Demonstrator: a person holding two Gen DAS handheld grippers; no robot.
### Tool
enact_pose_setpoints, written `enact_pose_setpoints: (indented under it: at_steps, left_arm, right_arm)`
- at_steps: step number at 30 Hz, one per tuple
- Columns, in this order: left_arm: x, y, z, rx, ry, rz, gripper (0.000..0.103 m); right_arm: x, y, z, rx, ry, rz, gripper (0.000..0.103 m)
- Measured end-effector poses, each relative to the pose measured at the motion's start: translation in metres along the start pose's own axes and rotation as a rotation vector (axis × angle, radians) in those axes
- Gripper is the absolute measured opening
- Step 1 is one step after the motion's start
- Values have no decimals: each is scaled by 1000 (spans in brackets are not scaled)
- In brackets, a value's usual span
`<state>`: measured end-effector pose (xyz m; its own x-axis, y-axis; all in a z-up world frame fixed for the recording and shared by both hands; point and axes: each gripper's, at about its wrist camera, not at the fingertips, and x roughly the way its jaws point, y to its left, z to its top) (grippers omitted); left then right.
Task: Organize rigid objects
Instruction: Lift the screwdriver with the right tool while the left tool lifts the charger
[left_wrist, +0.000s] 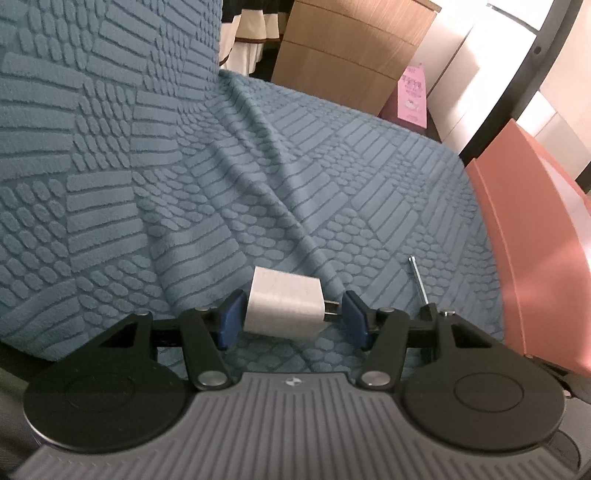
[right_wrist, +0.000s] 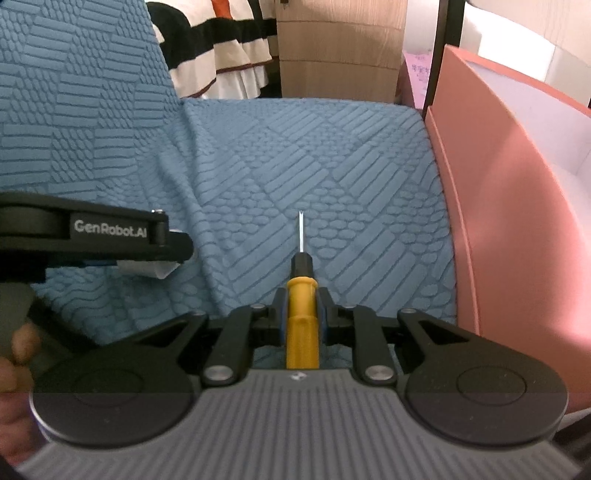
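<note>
Left claw (left_wrist: 291, 319): half spread around the white charger (left_wrist: 282, 304); you touch its body with the left pad, but the right pad stands off by the prongs, so it is not pinched.
Charger risk: lift now and it stays on the blue sofa cover (left_wrist: 258, 166), or the prongs catch and twist it.
Right claw (right_wrist: 302, 314): pressed tight on the yellow handle of the screwdriver (right_wrist: 302, 317), shaft pointing far.
Screwdriver risk: the tip could snag the cover's folds if you dip.
Pink box (right_wrist: 498, 184): at the right, near; its wall could catch your swing.
Claws: close together, so they may bump.
</note>
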<state>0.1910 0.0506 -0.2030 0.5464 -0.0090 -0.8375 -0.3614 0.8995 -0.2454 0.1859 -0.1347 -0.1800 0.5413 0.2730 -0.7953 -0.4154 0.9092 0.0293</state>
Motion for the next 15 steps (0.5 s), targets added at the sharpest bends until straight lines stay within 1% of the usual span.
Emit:
enact_pose_setpoints:
  at_steps: [1, 2, 5, 9, 15]
  left_arm:
    - [-1, 0, 1, 1, -4, -4, 62]
    - [-3, -1, 1, 0, -7, -2, 51]
    - [-4, 1, 1, -15, 1, -21, 51]
    - [-4, 2, 0, -11, 11, -30, 52]
    - [5, 0, -4, 9, 47, -12, 52]
  right_arm:
    - [-1, 0, 1, 3, -6, 0, 19]
    - [-2, -1, 2, 7, -11, 2, 19]
    - [-3, -2, 2, 3, -15, -12, 19]
    - [2, -6, -2, 12, 13, -25, 19]
    - [5, -8, -2, 28, 11, -27, 20]
